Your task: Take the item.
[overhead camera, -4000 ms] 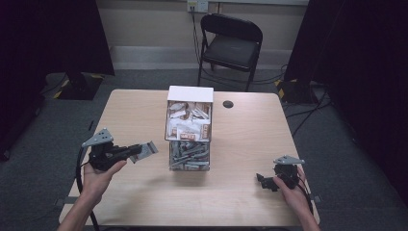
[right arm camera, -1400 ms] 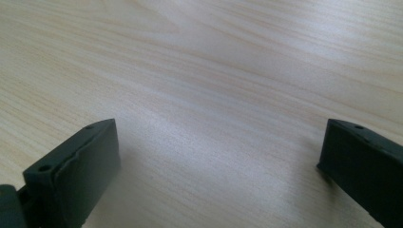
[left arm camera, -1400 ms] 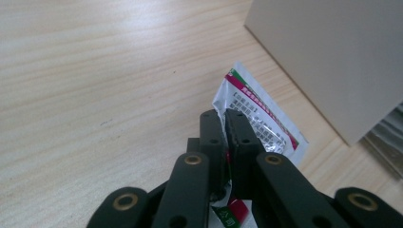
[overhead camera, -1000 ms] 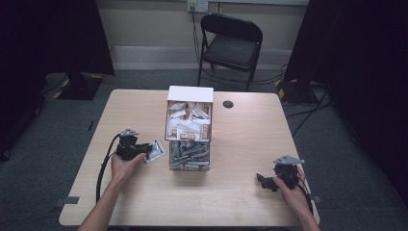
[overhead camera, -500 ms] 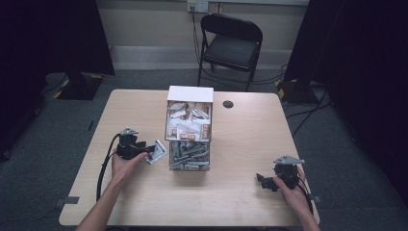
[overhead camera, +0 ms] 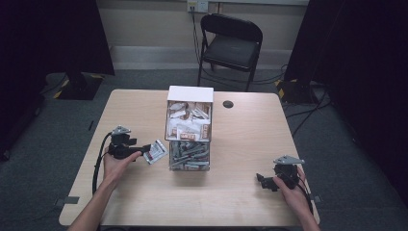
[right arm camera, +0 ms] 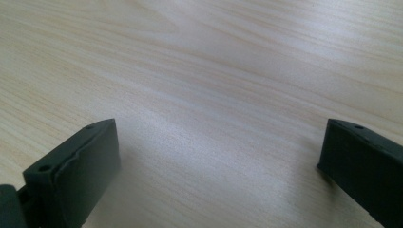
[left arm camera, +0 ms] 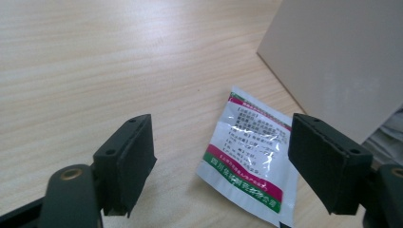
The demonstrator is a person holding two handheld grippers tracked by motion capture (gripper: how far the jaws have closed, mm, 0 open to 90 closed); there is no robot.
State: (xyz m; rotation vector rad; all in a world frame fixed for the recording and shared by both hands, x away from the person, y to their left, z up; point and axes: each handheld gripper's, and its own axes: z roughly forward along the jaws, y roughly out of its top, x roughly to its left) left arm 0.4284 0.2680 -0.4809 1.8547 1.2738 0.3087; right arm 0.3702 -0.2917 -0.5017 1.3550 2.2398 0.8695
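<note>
A white sachet (left arm camera: 252, 161) with red and green bands lies flat on the wooden table (left arm camera: 95, 57), between the jaws of my left gripper (left arm camera: 228, 142). The jaws stand open and apart from it. In the high view the sachet (overhead camera: 155, 151) rests just left of the clear two-tier bin (overhead camera: 189, 139), in front of my left gripper (overhead camera: 139, 153). The bin's upper tier holds several sachets, its lower tier grey items. My right gripper (overhead camera: 262, 180) sits near the table's front right, and its jaws (right arm camera: 218, 152) are open wide over bare wood.
The bin's white wall (left arm camera: 342, 61) rises just to the right of the sachet. A small black round object (overhead camera: 228, 104) lies behind the bin. A black folding chair (overhead camera: 231, 43) stands beyond the table's far edge, with cables on the floor.
Since four seconds ago my left gripper has carried the sachet from the table's left edge rightward toward the bin. It has barely moved in the last second. The right gripper has stayed put.
</note>
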